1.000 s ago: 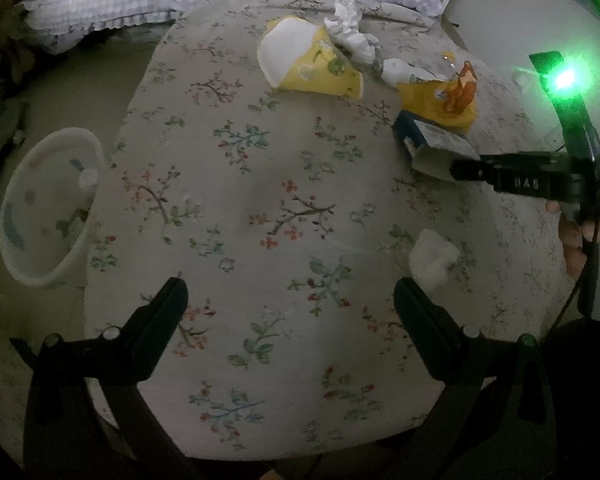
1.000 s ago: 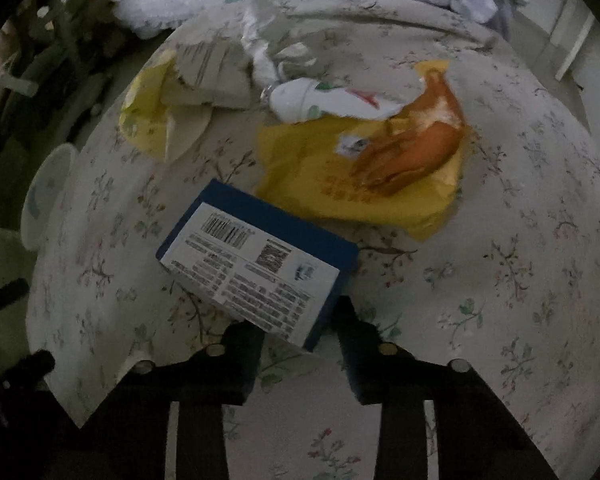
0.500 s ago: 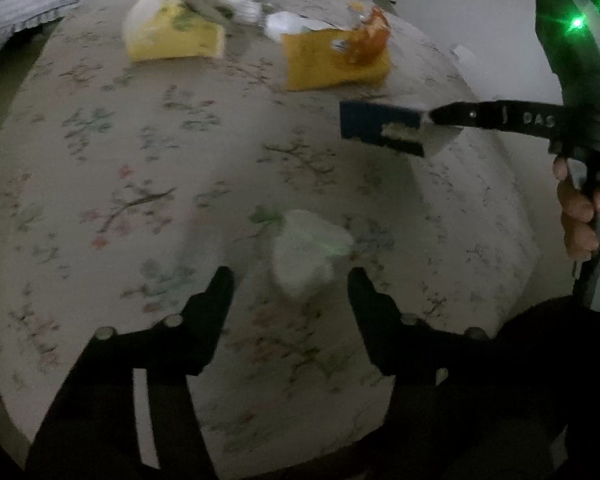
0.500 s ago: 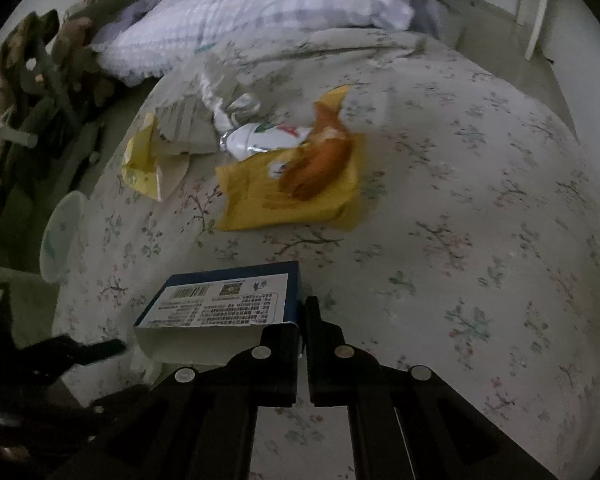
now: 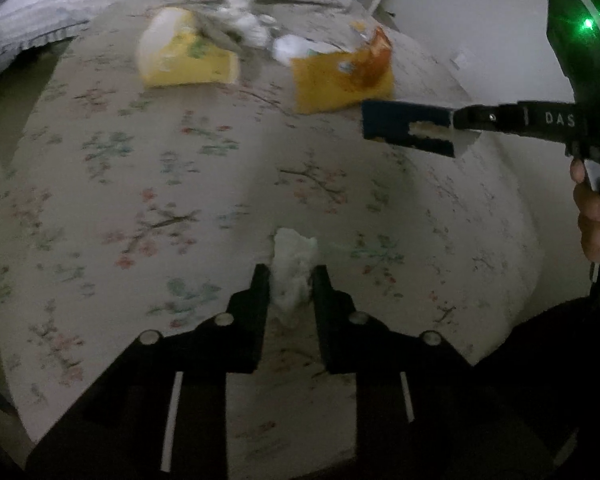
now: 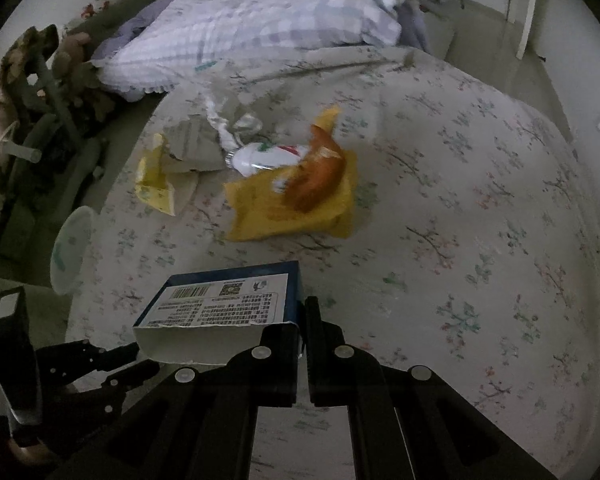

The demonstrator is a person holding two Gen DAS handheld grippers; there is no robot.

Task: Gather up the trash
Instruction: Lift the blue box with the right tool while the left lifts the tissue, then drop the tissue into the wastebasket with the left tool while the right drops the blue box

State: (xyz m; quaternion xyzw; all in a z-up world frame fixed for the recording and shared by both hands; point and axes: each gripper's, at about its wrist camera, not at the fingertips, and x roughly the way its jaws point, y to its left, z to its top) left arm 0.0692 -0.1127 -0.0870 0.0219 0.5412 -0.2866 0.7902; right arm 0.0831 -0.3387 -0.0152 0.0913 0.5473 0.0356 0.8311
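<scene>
My left gripper [image 5: 291, 280] is shut on a crumpled white tissue [image 5: 294, 260] at the near part of the floral bedspread [image 5: 140, 184]. My right gripper [image 6: 302, 312] is shut on the edge of a blue and white carton [image 6: 224, 300] and holds it above the bed; the carton also shows in the left wrist view [image 5: 408, 128]. Farther back lie a yellow snack bag [image 6: 296, 200], a white bottle [image 6: 260, 156], crumpled paper [image 6: 228, 124] and a yellow wrapper [image 6: 156, 184].
A white bin [image 6: 70, 252] stands on the floor to the left of the bed. A checked pillow [image 6: 260, 28] lies at the head. Plush toys [image 6: 24, 80] sit at the far left. A white wall [image 5: 480, 32] is on the right.
My left gripper closed on the white tissue after moving over to it. My right gripper took hold of the blue carton and lifted it off the bed, drawing back from the trash pile.
</scene>
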